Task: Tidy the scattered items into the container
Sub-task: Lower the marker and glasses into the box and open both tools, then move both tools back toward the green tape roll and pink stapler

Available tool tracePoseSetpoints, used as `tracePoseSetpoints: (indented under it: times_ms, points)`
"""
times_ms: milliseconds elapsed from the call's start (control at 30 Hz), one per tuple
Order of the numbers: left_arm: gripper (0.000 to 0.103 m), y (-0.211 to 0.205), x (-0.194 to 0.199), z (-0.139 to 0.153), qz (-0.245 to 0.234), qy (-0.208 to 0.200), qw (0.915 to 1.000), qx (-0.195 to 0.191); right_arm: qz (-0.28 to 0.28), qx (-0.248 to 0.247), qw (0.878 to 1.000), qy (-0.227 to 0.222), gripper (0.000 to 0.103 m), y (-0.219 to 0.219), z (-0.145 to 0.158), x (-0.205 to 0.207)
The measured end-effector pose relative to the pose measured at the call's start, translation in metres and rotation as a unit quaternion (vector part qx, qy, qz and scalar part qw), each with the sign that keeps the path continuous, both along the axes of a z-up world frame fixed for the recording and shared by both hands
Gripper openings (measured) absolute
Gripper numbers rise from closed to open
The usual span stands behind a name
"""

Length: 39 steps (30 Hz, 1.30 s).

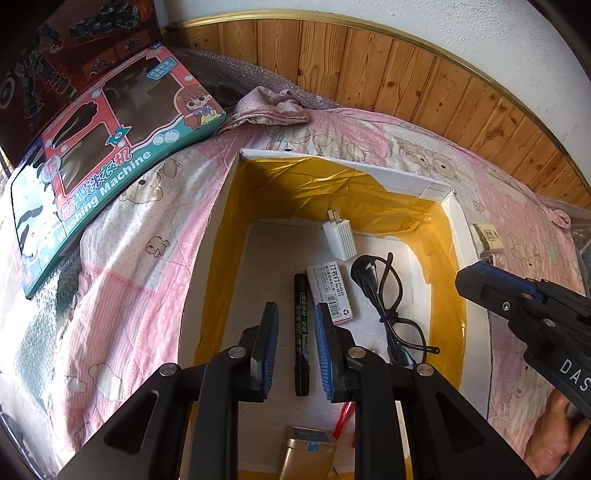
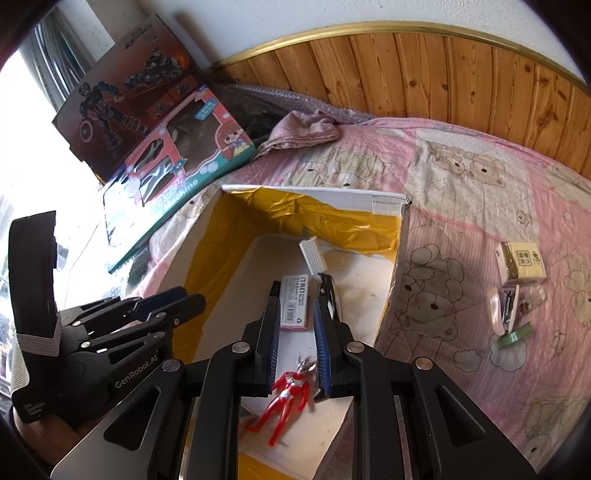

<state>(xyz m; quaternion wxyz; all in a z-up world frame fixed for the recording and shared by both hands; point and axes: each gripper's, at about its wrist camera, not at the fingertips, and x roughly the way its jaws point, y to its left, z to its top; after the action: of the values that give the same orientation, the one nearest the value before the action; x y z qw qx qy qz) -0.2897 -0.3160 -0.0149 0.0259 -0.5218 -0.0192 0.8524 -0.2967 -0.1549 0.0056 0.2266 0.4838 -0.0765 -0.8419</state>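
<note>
I am looking at a pink quilt (image 2: 461, 192) printed with cartoon bears, spreading over the bed. Behind it, wood panelling (image 2: 424, 70) is running along the white wall (image 1: 461, 22) under a gold trim. Two toy boxes are leaning in the far left corner: a dark robot box (image 2: 125, 88) and, overlapping it in front, a toy washing machine box (image 1: 110, 147). A crumpled pink cloth (image 1: 269, 107) is lying beside them.

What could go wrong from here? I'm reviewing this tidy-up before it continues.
1. The small items on the quilt lie huddled together beside the yellow packet; the right tongs may nudge neighbours.
2. The black cable in the box loops loosely and could snag the left tongs.
</note>
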Motion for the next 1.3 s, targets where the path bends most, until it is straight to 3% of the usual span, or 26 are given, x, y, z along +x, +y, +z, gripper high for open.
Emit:
tracePoseSetpoints:
  times_ms: [333,733,1033,1300]
  points:
    - [0.022,0.009,0.03,0.013,-0.004,0.024,0.9993,-0.027,0.034,-0.034,0.999,0.012,0.021,0.007,0.014,0.045]
    - [0.022,0.03,0.083,0.051,-0.018,0.058,0.9978,-0.024,0.013,-0.094,0.995,0.034,0.021,0.047,0.043,0.118]
    - [0.022,0.049,0.138,0.083,-0.037,0.112,0.9927,-0.026,-0.01,-0.159,0.987,0.028,0.021,0.078,0.036,0.18]
    - [0.022,0.078,0.183,0.082,-0.067,0.115,0.9911,-0.011,-0.047,-0.188,0.981,0.024,0.021,0.114,0.025,0.22]
